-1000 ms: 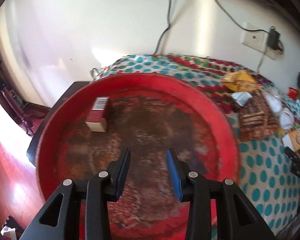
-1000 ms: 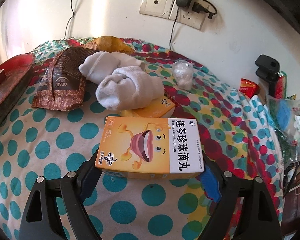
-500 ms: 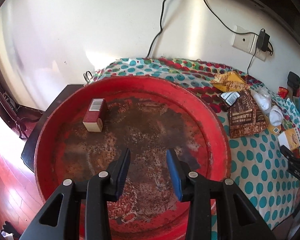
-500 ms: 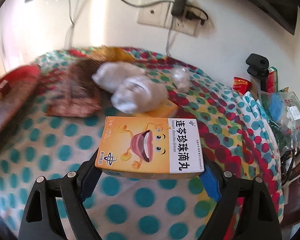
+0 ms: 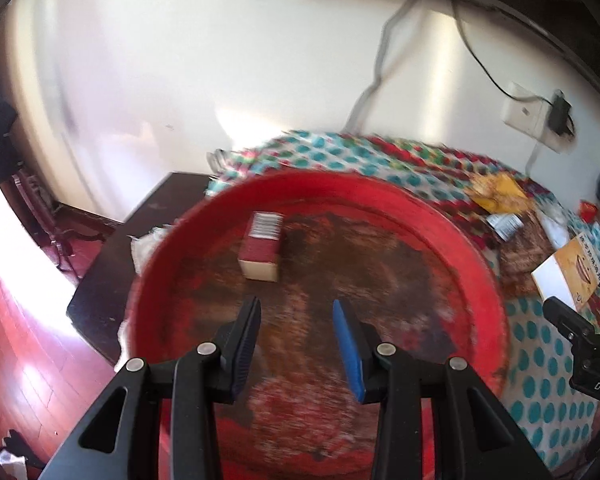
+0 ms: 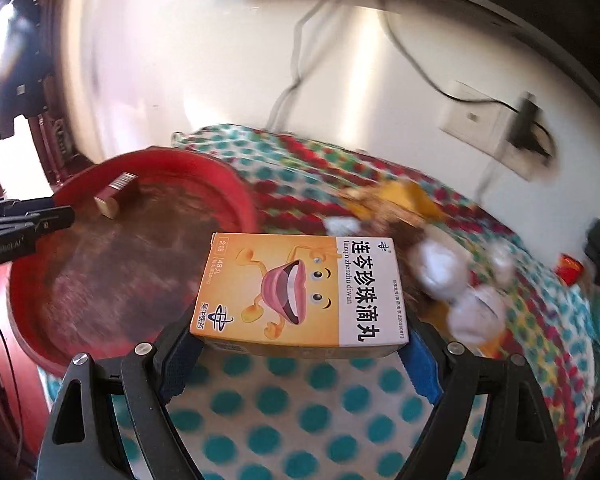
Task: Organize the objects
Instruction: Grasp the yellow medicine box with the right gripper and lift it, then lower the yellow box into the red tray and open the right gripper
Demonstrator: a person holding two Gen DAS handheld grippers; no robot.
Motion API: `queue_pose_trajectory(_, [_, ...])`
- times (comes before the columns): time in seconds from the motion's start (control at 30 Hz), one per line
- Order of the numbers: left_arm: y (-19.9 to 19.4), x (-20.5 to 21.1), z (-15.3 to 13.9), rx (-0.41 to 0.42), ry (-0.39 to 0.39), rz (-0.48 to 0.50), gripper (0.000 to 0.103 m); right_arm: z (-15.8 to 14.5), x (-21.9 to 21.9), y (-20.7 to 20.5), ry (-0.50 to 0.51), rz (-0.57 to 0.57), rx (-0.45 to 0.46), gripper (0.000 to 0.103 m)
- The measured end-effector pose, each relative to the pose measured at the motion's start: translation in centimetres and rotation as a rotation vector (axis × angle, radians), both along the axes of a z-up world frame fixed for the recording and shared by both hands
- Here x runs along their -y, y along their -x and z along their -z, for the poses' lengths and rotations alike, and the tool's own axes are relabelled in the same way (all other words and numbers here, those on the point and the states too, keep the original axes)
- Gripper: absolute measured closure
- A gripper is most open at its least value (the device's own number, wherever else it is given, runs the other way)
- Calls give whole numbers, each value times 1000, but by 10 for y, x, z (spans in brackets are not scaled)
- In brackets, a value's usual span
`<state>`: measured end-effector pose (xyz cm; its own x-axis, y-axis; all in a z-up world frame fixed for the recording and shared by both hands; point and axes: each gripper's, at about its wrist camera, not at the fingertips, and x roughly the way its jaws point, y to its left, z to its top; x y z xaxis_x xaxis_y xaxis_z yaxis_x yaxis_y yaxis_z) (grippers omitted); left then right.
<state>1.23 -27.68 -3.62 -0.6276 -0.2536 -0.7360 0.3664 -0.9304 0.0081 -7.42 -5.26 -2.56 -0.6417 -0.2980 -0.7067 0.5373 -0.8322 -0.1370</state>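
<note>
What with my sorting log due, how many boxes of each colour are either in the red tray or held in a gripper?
Red box: 1
Orange box: 1
Total: 2

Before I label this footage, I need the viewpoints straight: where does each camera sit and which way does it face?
Left wrist: sits on the left claw, angled down into the red tray holding a small red box; its own two empty fingers show.
Right wrist: sits on the right claw, angled down over the dotted tablecloth; its fingers clamp the orange medicine box.
Shared: tray, small box, tablecloth, wall socket; each sees the other claw.
</note>
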Motion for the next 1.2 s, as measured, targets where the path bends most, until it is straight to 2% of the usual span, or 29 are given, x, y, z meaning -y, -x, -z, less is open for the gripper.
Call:
queue_pose_trajectory(0.17, [-6, 23, -6, -3, -29, -4, 64, 1, 48, 19, -5, -60, 51, 18])
queue_pose_trajectory(0.33, [-21, 65, -8, 3, -58, -75, 64, 8, 94, 41, 6, -94, 139, 18])
queue_pose_trajectory(0.47, [-34, 95, -8, -16, -123, -151, 64, 21, 138, 53, -48, -135, 165, 18])
queue_pose_trajectory(0.53, [-37, 102, -7, -23, -146, -166, 64, 27, 153, 58, -65, -147, 182, 18])
queue_pose_trajectory(0.67, [-33, 98, -2, -6, -143, -144, 64, 41, 184, 71, -93, -150, 207, 18])
queue_pose_trajectory(0.97, [-23, 79, 0, 9, -117, -70, 64, 57, 212, 86, -119, -142, 246, 18])
queue_pose_trajectory(1.2, [-15, 71, 8, 40, -102, -52, 64, 53, 193, 81, -84, -147, 267, 16])
